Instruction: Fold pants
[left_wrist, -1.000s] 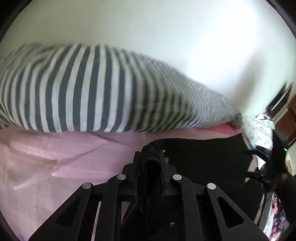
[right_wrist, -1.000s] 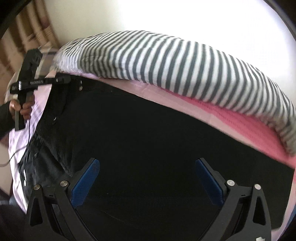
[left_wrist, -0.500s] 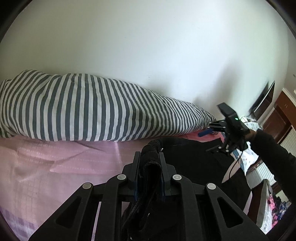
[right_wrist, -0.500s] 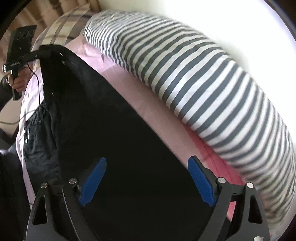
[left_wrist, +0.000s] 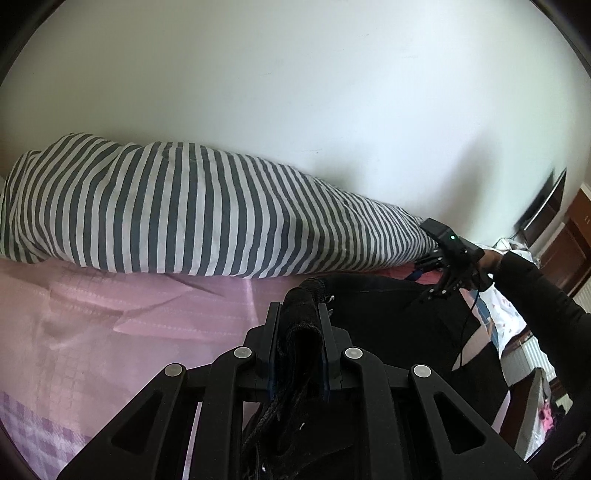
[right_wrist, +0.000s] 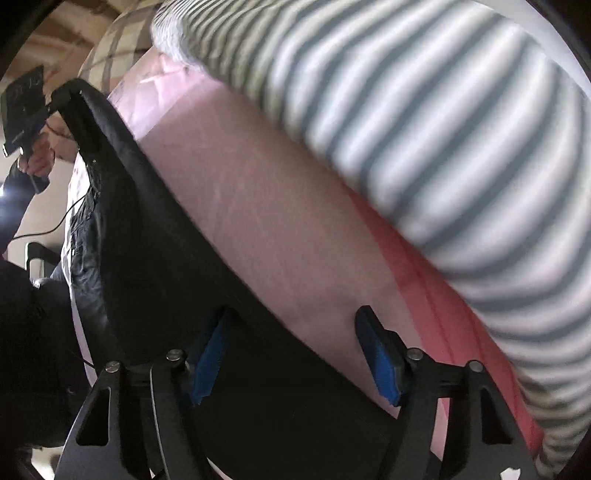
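The black fabric pants (left_wrist: 391, 314) lie along a bed covered by a pale pink quilted bedsheet (left_wrist: 110, 332), with one end raised off it. The left gripper (left_wrist: 299, 325) is clamped tight on a bunched fold of the pants' thick edge, probably the waistband, which stands up between its fingers at 12 o'clock in the left wrist view. The right gripper (right_wrist: 295, 354) is spread wide, its blue-padded fingers (right_wrist: 380, 358) straddling the far edge of the pants' other end, with nothing pinched yet; in the left wrist view it shows at 3 o'clock, close to the cloth. A long grey-and-white striped bolster pillow (left_wrist: 207, 214) runs along the white wall just beyond the pants, from 9 to 3 o'clock.

The step in hand looks like securing the second end before carrying one end over the other. To do it well, the right gripper should slide further onto the edge so that both layers sit deep between the pads, then close firmly. The left should keep its height level, holding the cloth taut but not stretched, so the fold line falls straight. Keep the lift clear of the pillow; brushing it could drag the fabric askew. The right wrist view is blurred, so the exact seam there cannot be told.
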